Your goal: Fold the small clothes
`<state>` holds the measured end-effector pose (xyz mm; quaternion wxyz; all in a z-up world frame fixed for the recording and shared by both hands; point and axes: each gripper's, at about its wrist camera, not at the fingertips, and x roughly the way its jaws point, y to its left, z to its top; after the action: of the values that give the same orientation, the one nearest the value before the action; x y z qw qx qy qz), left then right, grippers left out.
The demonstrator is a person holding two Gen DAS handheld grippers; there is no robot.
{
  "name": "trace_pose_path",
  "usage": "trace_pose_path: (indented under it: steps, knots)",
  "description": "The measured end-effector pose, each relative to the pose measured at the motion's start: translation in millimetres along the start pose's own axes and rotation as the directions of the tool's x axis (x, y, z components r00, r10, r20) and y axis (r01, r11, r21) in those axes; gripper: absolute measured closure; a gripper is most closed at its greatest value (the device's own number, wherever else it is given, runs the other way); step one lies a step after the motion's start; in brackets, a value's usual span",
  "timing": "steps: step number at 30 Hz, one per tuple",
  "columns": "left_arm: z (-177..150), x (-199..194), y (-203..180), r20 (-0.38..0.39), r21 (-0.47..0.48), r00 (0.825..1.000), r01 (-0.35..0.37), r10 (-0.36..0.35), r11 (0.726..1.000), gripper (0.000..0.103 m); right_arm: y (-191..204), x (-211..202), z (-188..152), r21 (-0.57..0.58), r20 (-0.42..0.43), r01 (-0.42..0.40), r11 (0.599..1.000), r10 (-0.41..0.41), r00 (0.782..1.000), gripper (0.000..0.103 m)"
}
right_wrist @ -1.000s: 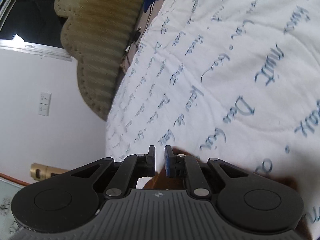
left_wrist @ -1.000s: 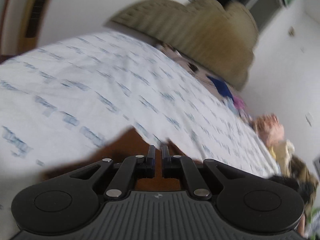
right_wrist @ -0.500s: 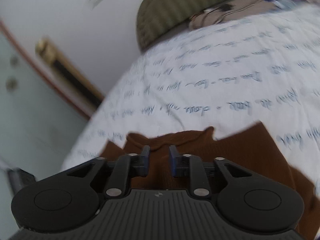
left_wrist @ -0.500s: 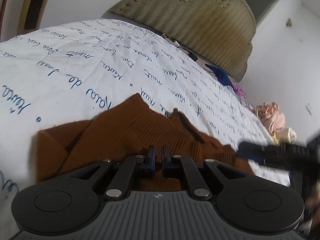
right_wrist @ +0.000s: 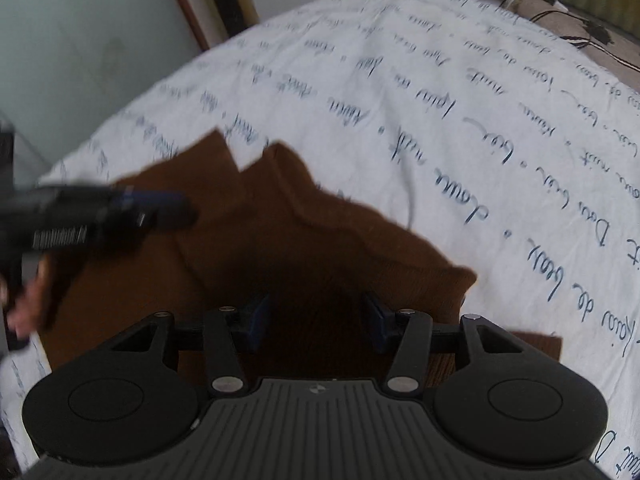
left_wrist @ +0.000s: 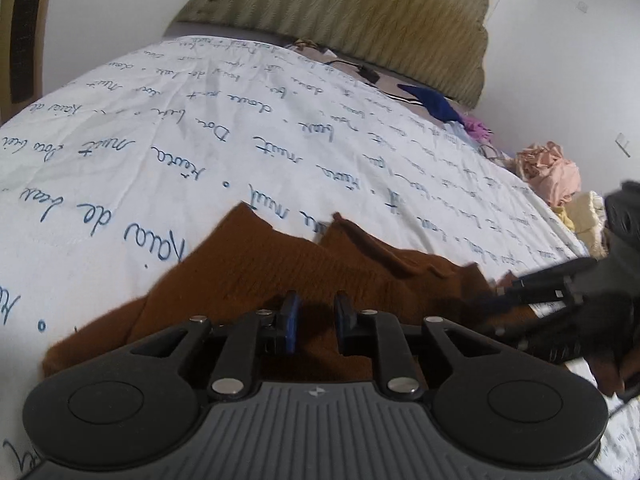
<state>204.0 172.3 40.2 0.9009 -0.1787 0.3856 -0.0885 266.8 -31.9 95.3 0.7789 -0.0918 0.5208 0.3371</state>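
A brown knitted garment (left_wrist: 248, 264) lies partly folded on the white bedsheet (left_wrist: 160, 128) with blue handwriting print. My left gripper (left_wrist: 316, 316) hovers just over its near edge. Its jaws are opening, with a narrow gap and only brown cloth showing below, nothing pinched. In the right wrist view the garment (right_wrist: 320, 232) fills the middle. My right gripper (right_wrist: 318, 312) stands over it with jaws wide apart, closing slightly, and nothing is gripped. The right gripper (left_wrist: 520, 292) reaches in from the right in the left wrist view. The left gripper (right_wrist: 160, 208) shows blurred at the left in the right wrist view.
An olive padded headboard (left_wrist: 360, 12) backs the bed. Blue cloth (left_wrist: 432, 100), purple cloth, a pink bundle (left_wrist: 548, 168) and a cream piece (left_wrist: 580, 216) lie along the bed's far right side. A door frame (right_wrist: 208, 4) stands beyond the bed. A hand (right_wrist: 24, 304) holds the left gripper.
The left jaws have parted a little off the brown cloth. The right gripper rolled, swung over the garment and opened wide. The garment now lies spread on the sheet.
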Motion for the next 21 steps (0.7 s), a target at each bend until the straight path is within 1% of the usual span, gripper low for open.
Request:
trace_pose_path:
  steps: [1, 2, 3, 4, 5, 7, 10, 11, 12, 13, 14, 15, 16, 17, 18, 19, 20, 21]
  knots:
    - [0, 1, 1, 0.003, 0.002, 1.0, -0.008, 0.008, 1.0, 0.085, 3, 2, -1, -0.013, -0.001, 0.021, 1.0, -0.021, 1.0, 0.072]
    - [0, 2, 1, 0.006, -0.001, 1.0, -0.011, 0.011, 1.0, 0.085, 4, 2, -2, -0.015, 0.012, 0.05, 0.999, -0.05, 0.999, 0.077]
    - [0, 2, 2, 0.011, -0.007, 1.0, -0.014, 0.014, 1.0, 0.085, 4, 1, -2, -0.008, 0.029, 0.063, 0.998, -0.063, 0.998, 0.084]
    - [0, 1, 2, 0.022, -0.012, 0.999, -0.024, 0.024, 1.0, 0.085, 5, -1, -3, -0.01, 0.053, 0.08, 0.997, -0.079, 0.995, 0.089]
    - [-1, 0, 2, 0.038, -0.015, 0.999, -0.037, 0.038, 0.999, 0.085, 7, -3, -3, -0.022, 0.076, 0.108, 0.994, -0.106, 0.991, 0.092]
    - [-2, -4, 2, 0.071, -0.028, 0.995, -0.065, 0.067, 0.997, 0.085, 12, -4, -2, -0.032, 0.135, 0.173, 0.984, -0.167, 0.977, 0.094]
    - [-4, -9, 1, 0.11, -0.061, 0.99, -0.086, 0.093, 0.994, 0.085, 17, -5, -2, -0.031, 0.232, 0.257, 0.966, -0.243, 0.942, 0.096]
    - [-6, -12, 1, 0.124, -0.066, 0.987, -0.094, 0.101, 0.993, 0.085, 16, -4, -1, -0.021, 0.252, 0.271, 0.962, -0.257, 0.933, 0.101]
    - [-7, -13, -1, 0.138, -0.061, 0.984, -0.101, 0.109, 0.993, 0.084, 15, -1, -1, -0.011, 0.26, 0.29, 0.957, -0.277, 0.925, 0.101]
    - [-8, -14, -3, 0.143, -0.05, 0.983, -0.105, 0.111, 0.993, 0.082, 11, 2, -1, 0.005, 0.262, 0.312, 0.95, -0.303, 0.916, 0.101]
    - [-8, -13, -6, 0.14, -0.035, 0.984, -0.104, 0.108, 0.994, 0.076, 7, 5, -2, 0.025, 0.256, 0.318, 0.948, -0.314, 0.914, 0.101]
    - [-10, -13, -8, 0.133, -0.023, 0.986, -0.101, 0.103, 0.995, 0.073, 2, 8, -3, 0.044, 0.233, 0.313, 0.949, -0.314, 0.92, 0.101]
    - [-12, -11, -10, 0.127, -0.015, 0.986, -0.104, 0.105, 0.995, 0.07, 0, 9, -3, 0.062, 0.227, 0.316, 0.947, -0.321, 0.919, 0.101]
    - [-14, -10, -10, 0.128, -0.007, 0.986, -0.111, 0.111, 0.994, 0.07, -2, 4, -6, 0.083, 0.249, 0.314, 0.946, -0.324, 0.913, 0.101]
    - [-15, -7, -10, 0.128, 0.002, 0.984, -0.122, 0.121, 0.993, 0.07, -4, -3, -8, 0.111, 0.278, 0.278, 0.954, -0.298, 0.913, 0.101]
    - [-17, -5, -9, 0.124, 0.002, 0.983, -0.136, 0.135, 0.991, 0.07, -5, -14, -11, 0.153, 0.321, 0.22, 0.963, -0.259, 0.911, 0.099]
    - [-20, -5, -7, 0.128, -0.011, 0.981, -0.143, 0.143, 0.99, 0.07, -2, -23, -13, 0.176, 0.358, 0.159, 0.971, -0.214, 0.909, 0.096]
    - [-22, -7, -6, 0.142, -0.026, 0.98, -0.139, 0.142, 0.99, 0.07, 4, -28, -13, 0.169, 0.383, 0.091, 0.981, -0.151, 0.911, 0.093]
